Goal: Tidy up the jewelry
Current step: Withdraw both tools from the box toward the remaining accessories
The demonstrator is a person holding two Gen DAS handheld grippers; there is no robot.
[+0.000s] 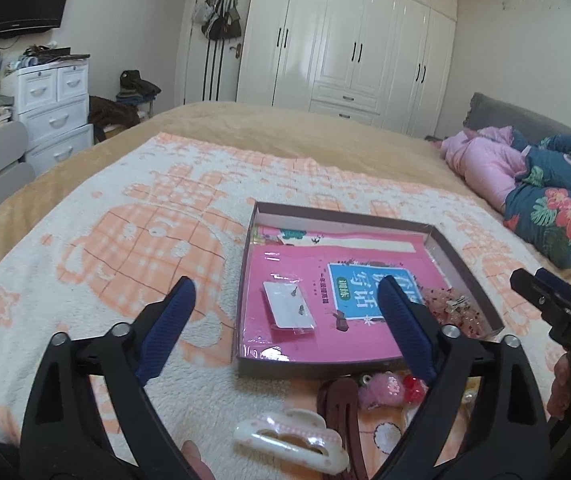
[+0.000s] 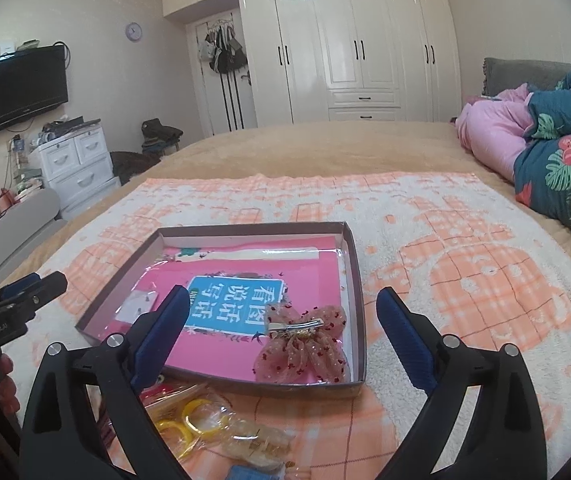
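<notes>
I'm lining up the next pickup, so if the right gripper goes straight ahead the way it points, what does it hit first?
Probably the pink bow hair clip lying in the near corner of the box. The right gripper is open and empty; depth is unclear.

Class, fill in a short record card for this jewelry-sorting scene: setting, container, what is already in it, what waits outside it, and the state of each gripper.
setting: patterned blanket spread on a bed
container: shallow open box, lined with a pink book
already in box: pink bow hair clip; earring card
waiting outside, near edge: white claw clip; brown hair clip; yellow rings in a bag
left gripper: open, empty, above the box
right gripper: open, empty, above the box
</notes>
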